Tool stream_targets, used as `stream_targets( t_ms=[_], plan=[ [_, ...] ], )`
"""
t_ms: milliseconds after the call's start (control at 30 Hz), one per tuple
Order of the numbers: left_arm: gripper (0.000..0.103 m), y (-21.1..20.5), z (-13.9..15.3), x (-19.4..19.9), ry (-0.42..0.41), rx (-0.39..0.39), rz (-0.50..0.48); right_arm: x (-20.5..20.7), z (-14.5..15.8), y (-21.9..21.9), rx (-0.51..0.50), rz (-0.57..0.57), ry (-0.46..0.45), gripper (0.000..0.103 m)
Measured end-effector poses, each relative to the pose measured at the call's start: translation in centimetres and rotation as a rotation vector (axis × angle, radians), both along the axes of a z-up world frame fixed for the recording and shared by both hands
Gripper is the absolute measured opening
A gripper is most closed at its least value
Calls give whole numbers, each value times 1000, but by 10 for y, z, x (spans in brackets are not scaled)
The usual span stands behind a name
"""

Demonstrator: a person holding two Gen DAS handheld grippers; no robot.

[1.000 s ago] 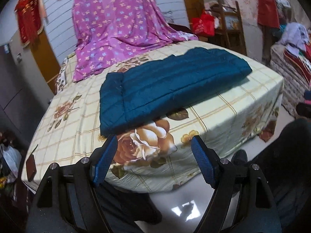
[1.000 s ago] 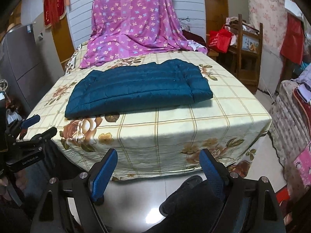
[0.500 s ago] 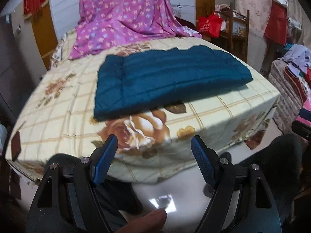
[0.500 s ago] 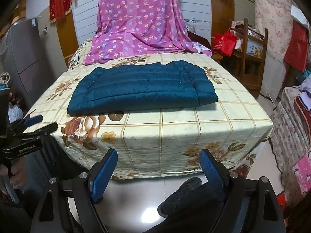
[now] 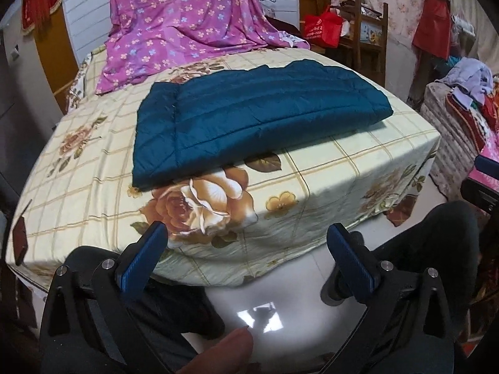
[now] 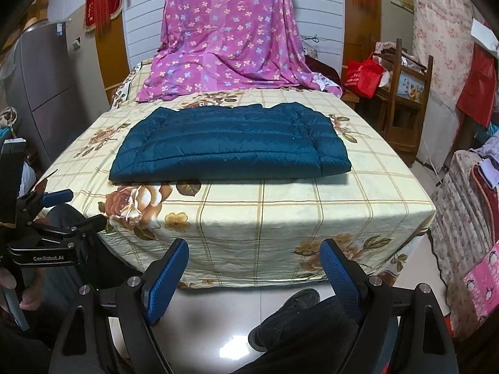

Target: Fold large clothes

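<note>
My left gripper [image 5: 246,249] has just been opening; its jaws now stand wider than a second ago, empty. My right gripper [image 6: 254,265] is spread, empty. The folded teal jacket [image 6: 230,146] lies on the bed [image 6: 312,218] at 12 o'clock, purple sheet [image 6: 227,37] beyond. Left gripper body reads "GenRobot.AI".

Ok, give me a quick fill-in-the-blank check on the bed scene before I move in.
1. The teal quilted jacket lies flat on the ____ bedsheet.
2. Behind it hangs a ____ flowered sheet.
3. Between the right tongs there is ____.
4. The left tongs, which have just been opening, stand ____ and short of the jacket.

Missing words: floral checked; purple; nothing; open
</note>
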State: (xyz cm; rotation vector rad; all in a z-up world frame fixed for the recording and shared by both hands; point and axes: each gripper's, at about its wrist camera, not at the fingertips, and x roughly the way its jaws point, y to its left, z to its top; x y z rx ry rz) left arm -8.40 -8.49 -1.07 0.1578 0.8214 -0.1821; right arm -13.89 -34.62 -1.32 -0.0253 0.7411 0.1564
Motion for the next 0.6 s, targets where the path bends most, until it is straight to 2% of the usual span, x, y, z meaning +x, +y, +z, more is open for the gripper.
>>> stream_targets(
  t_ms=[600],
  plan=[
    [102, 0, 4, 3, -2, -12, 3, 1, 6, 2, -9, 12, -6, 84]
  ],
)
